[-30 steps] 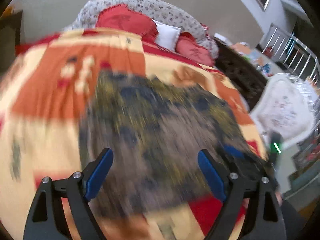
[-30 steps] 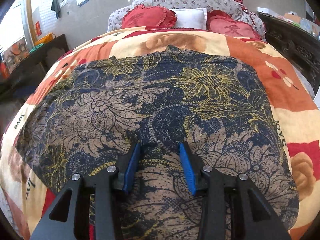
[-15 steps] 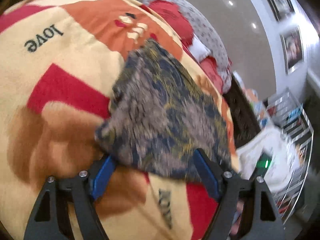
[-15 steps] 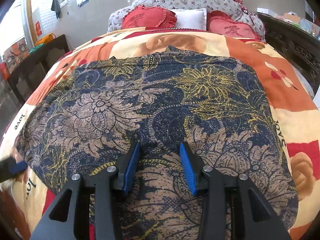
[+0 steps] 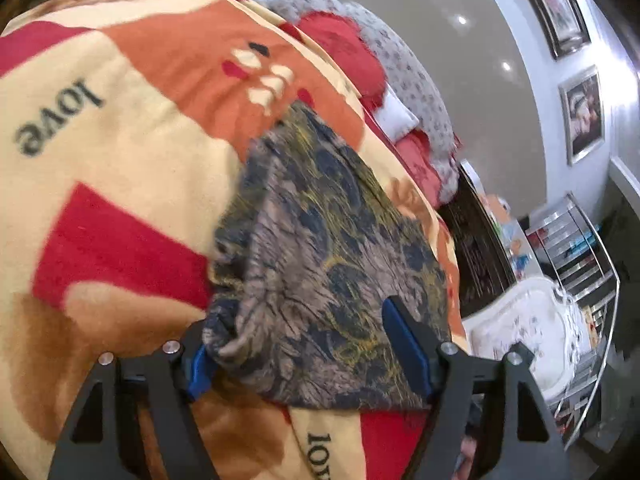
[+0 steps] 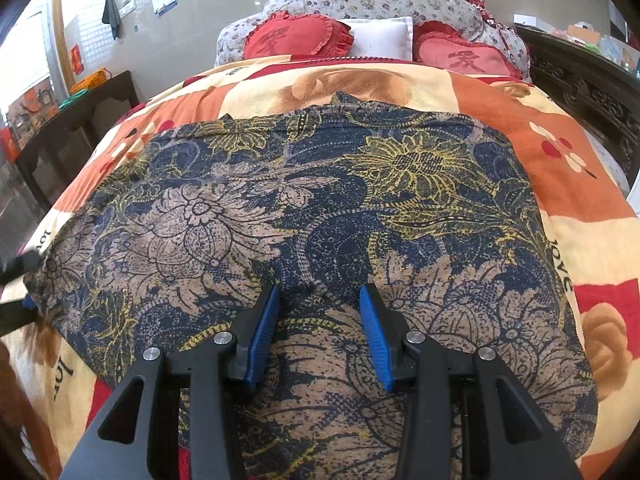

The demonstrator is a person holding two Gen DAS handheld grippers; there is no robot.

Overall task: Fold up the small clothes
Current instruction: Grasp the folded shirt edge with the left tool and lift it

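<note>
A dark blue and tan flower-print garment [image 6: 320, 200] lies spread flat on the bed's blanket [image 6: 580, 200]. My right gripper [image 6: 320, 290] rests at the garment's near middle, jaws partly apart, with flat cloth under the tips and nothing pinched. In the left wrist view the garment [image 5: 320, 240] runs away from its near corner. My left gripper [image 5: 296, 320] straddles that corner and its jaws are closing. The cloth edge drapes over the left pad [image 5: 198, 368], while the right pad [image 5: 404, 344] stands clear of it. The left gripper [image 6: 20, 288] also shows at the garment's far left edge.
Red heart cushions [image 6: 300, 36] and a white pillow [image 6: 384, 36] lie at the bed's head. Dark carved wooden furniture [image 6: 580, 80] flanks the right side, a dark table [image 6: 80, 120] the left. A white chair [image 5: 528, 328] stands beyond the bed's edge.
My left gripper has rolled and dropped to the garment's left corner, and its jaws have narrowed around it. The right gripper has not moved.
</note>
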